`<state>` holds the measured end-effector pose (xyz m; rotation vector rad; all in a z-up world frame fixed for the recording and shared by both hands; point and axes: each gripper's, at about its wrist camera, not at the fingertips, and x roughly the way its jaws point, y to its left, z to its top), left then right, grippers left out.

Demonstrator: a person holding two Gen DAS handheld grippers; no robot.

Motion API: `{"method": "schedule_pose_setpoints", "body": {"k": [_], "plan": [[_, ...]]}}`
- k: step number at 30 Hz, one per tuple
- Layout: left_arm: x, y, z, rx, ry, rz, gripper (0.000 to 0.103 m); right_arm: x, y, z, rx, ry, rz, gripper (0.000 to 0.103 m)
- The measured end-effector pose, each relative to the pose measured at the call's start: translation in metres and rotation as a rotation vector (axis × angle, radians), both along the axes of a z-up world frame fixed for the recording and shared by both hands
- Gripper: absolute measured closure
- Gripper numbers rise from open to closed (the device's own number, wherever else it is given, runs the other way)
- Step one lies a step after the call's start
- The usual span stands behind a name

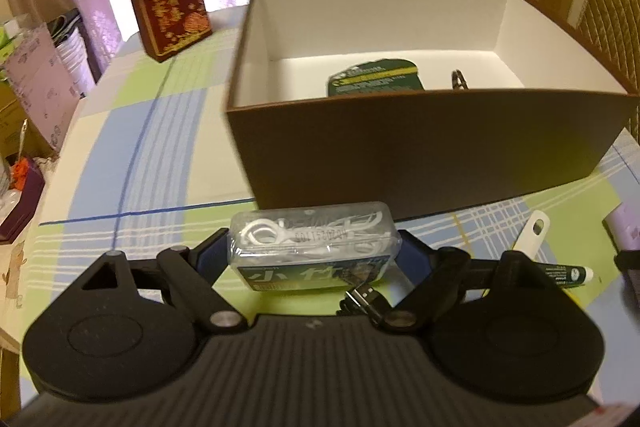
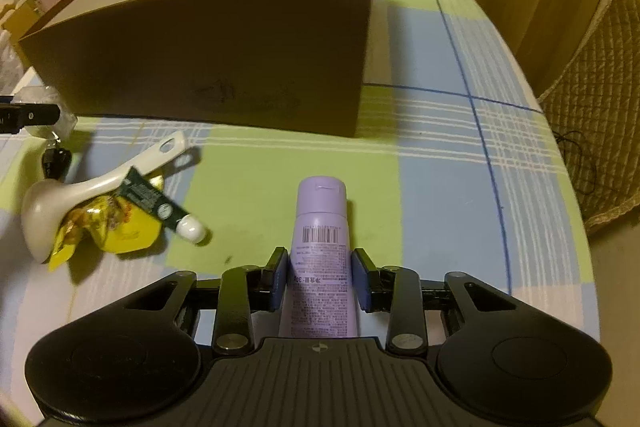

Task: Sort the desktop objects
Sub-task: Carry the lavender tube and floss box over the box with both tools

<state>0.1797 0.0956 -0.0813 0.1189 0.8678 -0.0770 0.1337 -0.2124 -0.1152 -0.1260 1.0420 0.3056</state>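
— As the stock stands, what is the largest item?

— Desk (image 2: 440, 131), checked cloth. On it, brown box (image 1: 420, 147), open-topped; inside lie a green card pack (image 1: 374, 77) and a small dark item I cannot identify. Those count as sorted.

— And in hand?

— Left gripper (image 1: 314, 253): fingers closed on a clear floss-pick case (image 1: 314, 239), held just before the box's near wall, not yet over the rim. Right gripper (image 2: 320, 277): fingers snug against a lilac bottle (image 2: 320, 239), cap toward the box; whether it is lifted off the desk, I cannot tell.

— Outstanding?

— White spoon (image 2: 100, 183), yellow snack packet (image 2: 108, 227), small dark-green tube (image 2: 160, 203), piled together left of the bottle; a black object by the spoon's handle. By my estimate, under half done.
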Motion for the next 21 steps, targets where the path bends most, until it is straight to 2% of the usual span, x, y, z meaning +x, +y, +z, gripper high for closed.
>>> {"method": "schedule_pose_setpoints", "body": {"k": [8, 14, 21], "plan": [[-0.026, 0.013, 0.021, -0.046, 0.015, 0.011, 0.019, -0.007, 0.007, 0.008, 0.061, 0.006, 0.020, 0.072], [-0.044, 0.013, 0.040, -0.046, -0.020, 0.012, 0.019, -0.008, 0.007, 0.022, 0.081, -0.026, 0.027, 0.072], [-0.046, 0.009, 0.068, -0.028, -0.065, -0.003, 0.019, -0.007, 0.011, 0.045, 0.111, -0.070, 0.056, 0.072]]}}
